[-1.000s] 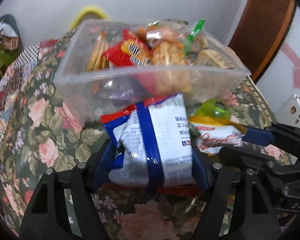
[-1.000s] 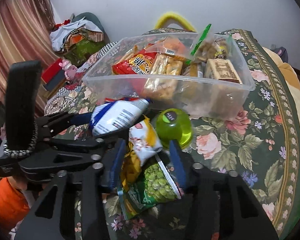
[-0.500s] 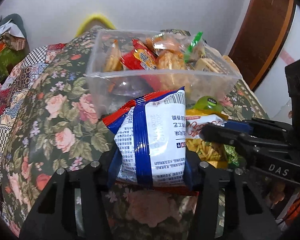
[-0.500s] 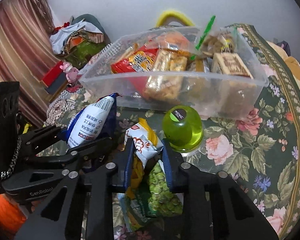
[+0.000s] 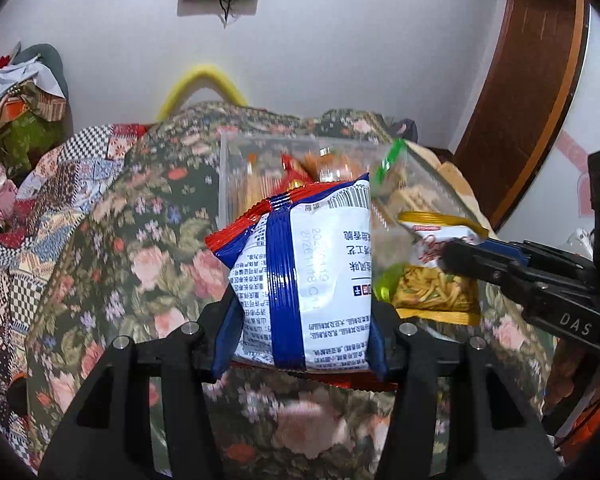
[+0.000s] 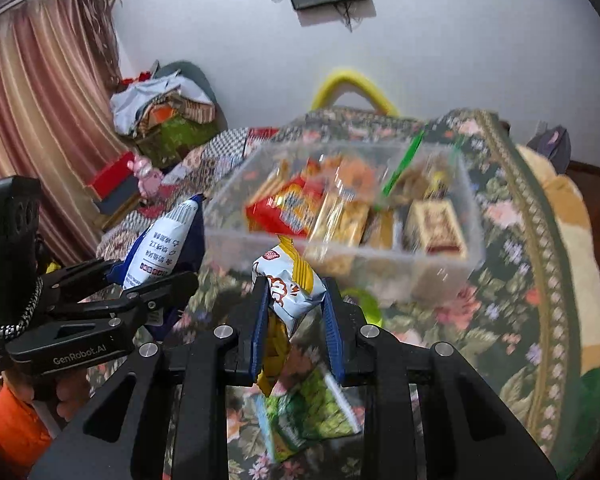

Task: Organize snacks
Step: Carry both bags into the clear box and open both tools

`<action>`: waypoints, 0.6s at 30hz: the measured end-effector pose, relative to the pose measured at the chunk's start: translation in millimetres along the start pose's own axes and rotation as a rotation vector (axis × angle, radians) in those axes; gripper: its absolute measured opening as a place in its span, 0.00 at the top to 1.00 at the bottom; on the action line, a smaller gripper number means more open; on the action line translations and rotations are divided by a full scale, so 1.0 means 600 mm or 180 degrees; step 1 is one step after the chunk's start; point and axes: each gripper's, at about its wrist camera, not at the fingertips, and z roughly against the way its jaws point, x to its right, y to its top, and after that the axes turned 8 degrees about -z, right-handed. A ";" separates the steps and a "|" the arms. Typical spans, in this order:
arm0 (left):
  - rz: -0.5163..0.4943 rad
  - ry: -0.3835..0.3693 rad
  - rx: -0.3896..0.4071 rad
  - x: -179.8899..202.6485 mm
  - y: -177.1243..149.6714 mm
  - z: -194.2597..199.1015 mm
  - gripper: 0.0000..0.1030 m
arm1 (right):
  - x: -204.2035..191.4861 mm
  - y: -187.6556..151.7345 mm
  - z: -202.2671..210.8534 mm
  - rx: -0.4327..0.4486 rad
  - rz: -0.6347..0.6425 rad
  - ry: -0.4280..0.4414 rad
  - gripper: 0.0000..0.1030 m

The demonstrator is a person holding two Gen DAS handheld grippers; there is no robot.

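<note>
My left gripper (image 5: 300, 320) is shut on a white and blue snack bag (image 5: 304, 276) and holds it above the floral cloth, in front of the clear plastic bin (image 5: 236, 184). My right gripper (image 6: 296, 316) is shut on a white and yellow snack bag (image 6: 290, 288) and holds it lifted before the bin (image 6: 440, 256), which holds several snacks. The yellow bag also shows in the left wrist view (image 5: 432, 276), and the blue bag in the right wrist view (image 6: 160, 248). A green pea packet (image 6: 312, 412) lies on the cloth under my right gripper.
A green dome-shaped container (image 6: 362, 300) sits just behind my right gripper's right finger. The floral cloth (image 6: 520, 280) covers the surface. Piled clothes and boxes (image 6: 160, 120) stand at the far left by a curtain. A wooden door (image 5: 532, 92) is at the right.
Both grippers have risen with their bags, away from the cloth. The right gripper closed on the yellow bag and lifted it off the pea packet. The bin now sits lower and farther in view.
</note>
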 end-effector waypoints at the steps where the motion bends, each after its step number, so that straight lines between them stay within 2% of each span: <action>1: 0.0010 0.0003 0.0033 -0.003 0.011 0.001 0.49 | 0.002 0.006 0.003 0.0040 0.0000 -0.0021 0.77; 6: -0.0018 0.0090 0.0139 -0.007 0.052 -0.007 0.49 | 0.019 0.043 0.012 0.0249 -0.0035 -0.0147 0.77; 9: -0.0045 0.0106 0.0114 -0.011 0.077 -0.030 0.49 | 0.030 0.064 0.009 0.0332 -0.0077 -0.0202 0.77; 18: -0.0025 0.0170 0.0001 -0.029 0.125 -0.101 0.49 | 0.063 0.104 -0.038 0.0309 -0.0101 -0.0410 0.77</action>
